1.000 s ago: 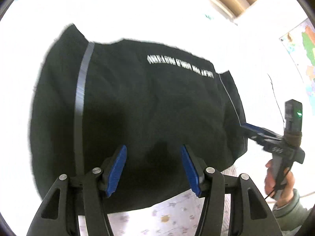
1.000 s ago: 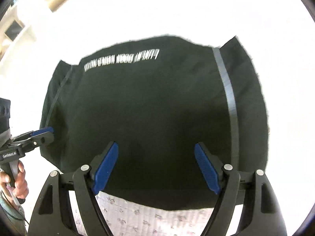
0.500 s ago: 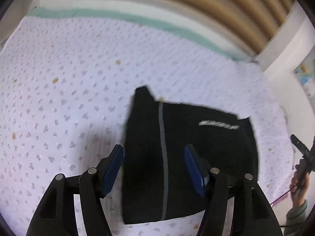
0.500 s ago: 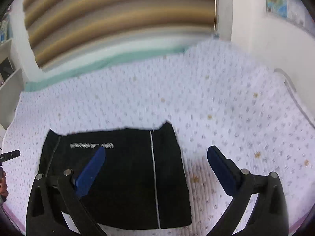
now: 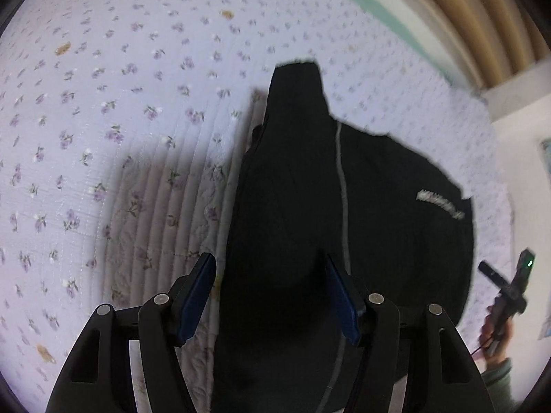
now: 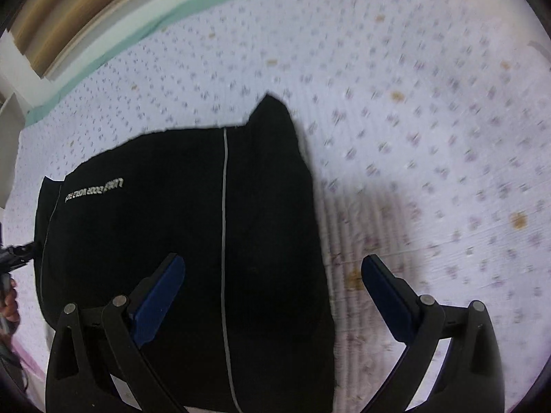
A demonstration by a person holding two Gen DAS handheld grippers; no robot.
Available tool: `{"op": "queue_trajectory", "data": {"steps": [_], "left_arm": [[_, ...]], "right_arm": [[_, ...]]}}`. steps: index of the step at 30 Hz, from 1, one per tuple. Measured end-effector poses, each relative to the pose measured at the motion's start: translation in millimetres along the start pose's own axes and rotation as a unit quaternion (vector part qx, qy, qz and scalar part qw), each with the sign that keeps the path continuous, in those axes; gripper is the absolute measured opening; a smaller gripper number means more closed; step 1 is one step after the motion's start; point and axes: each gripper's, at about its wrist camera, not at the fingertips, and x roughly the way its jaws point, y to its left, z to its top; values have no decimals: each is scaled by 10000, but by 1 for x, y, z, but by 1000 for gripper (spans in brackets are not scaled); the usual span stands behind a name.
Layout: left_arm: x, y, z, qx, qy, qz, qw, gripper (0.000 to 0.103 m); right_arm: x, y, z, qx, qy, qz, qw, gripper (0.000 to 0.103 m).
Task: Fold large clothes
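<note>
A black garment, folded into a rough rectangle with a thin grey stripe and white lettering, lies flat on the bed. My left gripper hovers open over its left part, the left pad above the quilt beside the edge. The pads do not press the cloth. My right gripper stands wide open over the garment's right edge, one pad above the cloth and the other above the quilt. Each gripper shows small in the other's view: the right gripper and the left gripper, each in a person's hand.
A pale floral quilt covers the bed on all sides of the garment. A green strip and a striped beige wall run along the far side. The bed's edge lies near the hand at the right.
Both grippers drew back from close over the garment's middle, then came down at its two sides. The right jaws spread wider. The garment has stayed flat.
</note>
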Motion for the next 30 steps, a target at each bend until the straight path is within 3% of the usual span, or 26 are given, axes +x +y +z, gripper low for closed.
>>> {"op": "queue_trajectory", "data": {"steps": [6,14,16,19,20,22,25,26,28,30], "left_arm": [[23,13,1,-401,195,-542,9975,66],[52,35,1,-937,484,-1318,9857,79],[62,38,2,-1084,628,-1743,9767,79],[74,39,-3,-1232,834,-2721,9507,79],[74,39,-3,-1193,825,-2799,9490,79],[78,41,-4,-1190,864,-2890,9460,79],[92,39,-5,-1270,1037,-2858,9441,79],[96,36,-6,-1226,1052,-2836,9453,80],[101,30,-7,-1180,1029,-2810,9468,80],[98,30,-8,-1259,884,-2772,9484,80]], "right_arm": [[43,-10,-7,112,453,313,9984,103],[73,-17,-11,312,705,938,9926,103],[78,-18,-10,342,690,1081,9912,103],[83,-15,-9,279,720,1234,9894,100],[82,-15,-9,252,756,1427,9865,89],[81,-15,-11,232,825,1722,9813,80],[90,-17,-12,263,961,1891,9769,83],[98,-19,-11,371,1011,2022,9734,91],[107,-16,-9,431,962,2125,9715,97],[106,-8,-6,343,828,2175,9719,96]]}}
